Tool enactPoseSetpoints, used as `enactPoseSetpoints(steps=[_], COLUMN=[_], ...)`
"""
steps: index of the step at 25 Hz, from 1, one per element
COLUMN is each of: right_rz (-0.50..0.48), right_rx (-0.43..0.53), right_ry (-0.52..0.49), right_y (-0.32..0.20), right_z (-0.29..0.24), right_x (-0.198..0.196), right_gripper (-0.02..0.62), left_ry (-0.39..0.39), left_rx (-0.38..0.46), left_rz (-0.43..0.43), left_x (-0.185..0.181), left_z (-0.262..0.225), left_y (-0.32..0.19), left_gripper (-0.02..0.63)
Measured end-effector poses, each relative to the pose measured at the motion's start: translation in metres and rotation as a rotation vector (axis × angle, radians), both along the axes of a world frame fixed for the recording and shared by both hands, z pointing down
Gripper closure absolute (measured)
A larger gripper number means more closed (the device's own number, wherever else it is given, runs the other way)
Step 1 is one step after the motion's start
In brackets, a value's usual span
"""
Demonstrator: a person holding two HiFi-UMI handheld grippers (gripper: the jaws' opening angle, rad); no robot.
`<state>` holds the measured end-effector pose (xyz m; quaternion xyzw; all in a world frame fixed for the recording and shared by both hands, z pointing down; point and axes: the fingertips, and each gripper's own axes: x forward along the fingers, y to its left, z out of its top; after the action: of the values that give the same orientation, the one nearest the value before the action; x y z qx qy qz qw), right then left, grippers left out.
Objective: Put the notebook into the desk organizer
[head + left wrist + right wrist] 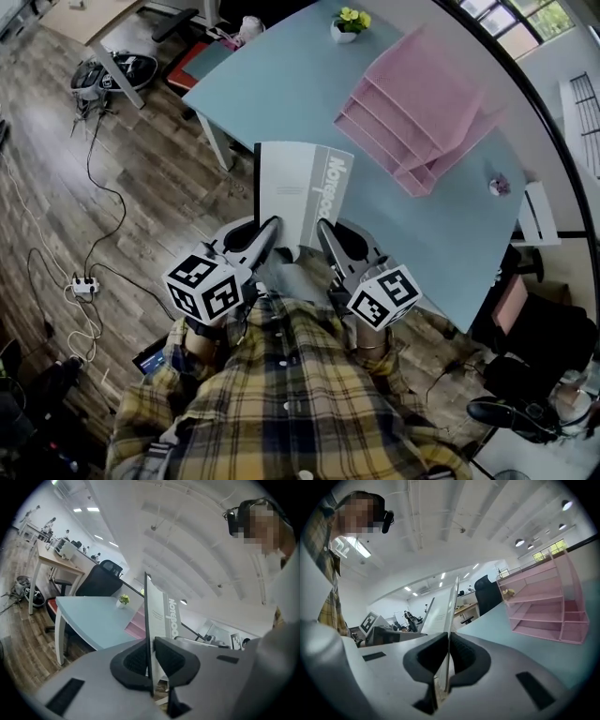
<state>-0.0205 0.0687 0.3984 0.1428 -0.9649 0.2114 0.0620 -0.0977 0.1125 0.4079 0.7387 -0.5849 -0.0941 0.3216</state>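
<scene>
Clenching left tool (273, 231) and right tool (324, 231) on the notebook's (302, 187) near edge, holding it upright, facing the pink desk organizer (412, 122) ahead-right across the bench (281, 84).

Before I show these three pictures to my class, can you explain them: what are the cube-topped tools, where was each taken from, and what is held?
A person holds a two-jaw gripper in each hand; the cubes are part of them. One picture looks down from a head camera; the others look along each gripper's jaws. The left gripper and right gripper clamp a grey notebook by one edge. On the blue table stand a pink desk organizer and a potted plant.
</scene>
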Motion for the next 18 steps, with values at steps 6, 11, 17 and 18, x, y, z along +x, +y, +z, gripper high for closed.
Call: enactPoseSetpoints(steps=[6, 11, 17, 18], right_rz=[0.077, 0.15, 0.241, 0.262], right_rx=[0.021, 0.015, 0.005, 0.0], right_ry=[0.0, -0.003, -0.003, -0.002], right_y=[-0.057, -0.093, -0.118, -0.121], right_z=[-0.016, -0.019, -0.013, -0.012], right_x=[-0.001, 0.008, 0.031, 0.035], right_gripper=[0.577, 0.577, 0.578, 0.577], left_ry=[0.003, -0.003, 0.008, 0.01], left_rx=[0.017, 0.014, -0.006, -0.008], left_rz=[0.078, 0.152, 0.256, 0.273], left_x=[-0.005, 0.002, 0.022, 0.026], left_z=[-0.014, -0.019, -0.014, -0.013], left_y=[-0.064, -0.105, -0.139, -0.143], left_gripper=[0.577, 0.578, 0.577, 0.577])
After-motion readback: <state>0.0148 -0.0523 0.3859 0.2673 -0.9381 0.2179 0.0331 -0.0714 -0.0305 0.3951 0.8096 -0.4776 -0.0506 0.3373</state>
